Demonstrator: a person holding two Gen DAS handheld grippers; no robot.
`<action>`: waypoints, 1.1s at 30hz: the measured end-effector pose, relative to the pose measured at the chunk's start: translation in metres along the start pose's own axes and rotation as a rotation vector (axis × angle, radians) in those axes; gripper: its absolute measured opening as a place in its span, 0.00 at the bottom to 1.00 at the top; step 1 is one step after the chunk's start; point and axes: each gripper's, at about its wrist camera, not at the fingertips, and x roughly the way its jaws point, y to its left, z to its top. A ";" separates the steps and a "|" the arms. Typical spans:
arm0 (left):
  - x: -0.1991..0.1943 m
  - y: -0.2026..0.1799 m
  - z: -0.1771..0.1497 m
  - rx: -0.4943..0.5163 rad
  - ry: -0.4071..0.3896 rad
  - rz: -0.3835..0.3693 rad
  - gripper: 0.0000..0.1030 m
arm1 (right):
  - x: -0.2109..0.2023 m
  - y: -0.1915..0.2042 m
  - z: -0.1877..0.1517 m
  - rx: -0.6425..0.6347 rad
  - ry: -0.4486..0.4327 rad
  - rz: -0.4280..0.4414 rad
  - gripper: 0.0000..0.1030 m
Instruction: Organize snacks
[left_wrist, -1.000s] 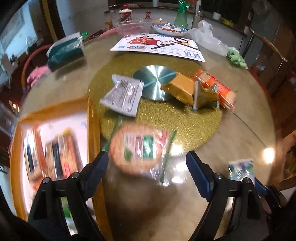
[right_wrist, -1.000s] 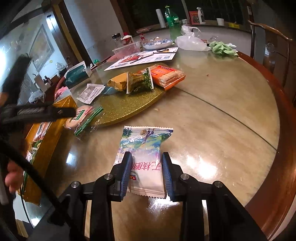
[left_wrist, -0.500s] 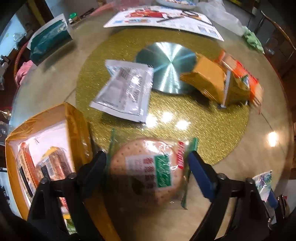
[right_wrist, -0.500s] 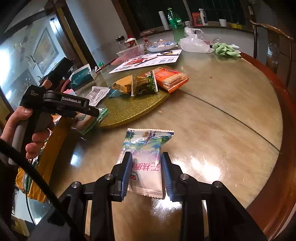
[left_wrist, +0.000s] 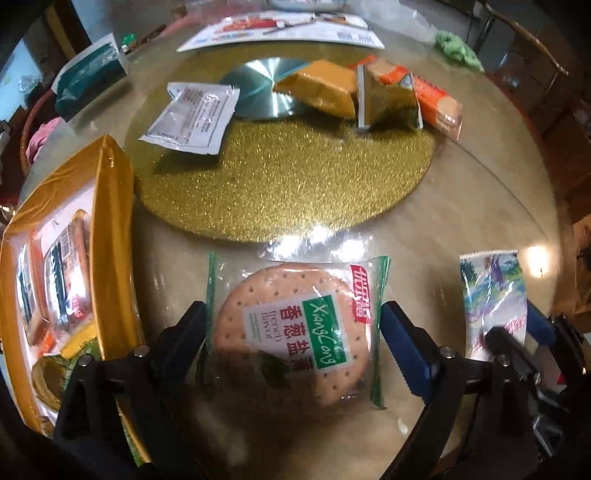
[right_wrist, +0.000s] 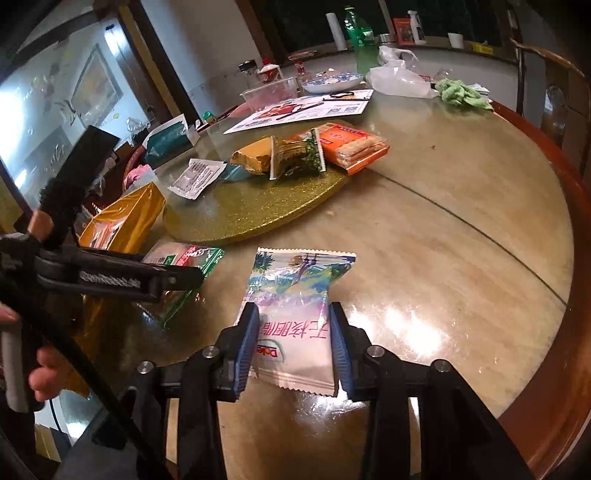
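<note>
A round cracker packet (left_wrist: 291, 332), clear wrapper with green edges, lies flat on the table. My left gripper (left_wrist: 291, 317) points down over it. Its jaws are opening and stand wide, one finger beside each edge of the wrapper without squeezing it. To its left is a gold box (left_wrist: 110, 221) with several snack packets inside. A white and blue fruit packet (right_wrist: 295, 306) lies near the table's front. My right gripper (right_wrist: 293, 332) has it between its blue pads (right_wrist: 245, 343). These jaws are opening too, and the packet rests flat.
A gold glitter turntable (left_wrist: 277, 184) carries a white sachet (left_wrist: 192, 118), a yellow packet (left_wrist: 317, 88), a green-gold packet (right_wrist: 295, 155) and an orange biscuit pack (right_wrist: 351, 147). Behind them are a flyer (right_wrist: 303, 109), a teal pack (left_wrist: 88, 77) and a green cloth (right_wrist: 461, 94). The table's wooden rim (right_wrist: 569, 295) curves at the right.
My left gripper has dropped and closed in on the cracker packet, which now lies between its fingers. The right gripper's fingers have spread slightly around the fruit packet.
</note>
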 end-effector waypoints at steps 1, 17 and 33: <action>-0.003 0.000 -0.003 -0.005 -0.014 0.004 0.82 | 0.000 0.002 0.000 -0.010 0.001 -0.003 0.41; -0.083 -0.004 -0.112 -0.127 -0.286 -0.126 0.75 | -0.017 -0.001 -0.002 0.011 -0.095 0.007 0.12; -0.150 0.165 -0.160 -0.507 -0.447 -0.041 0.75 | -0.030 0.067 0.027 0.012 -0.100 0.288 0.11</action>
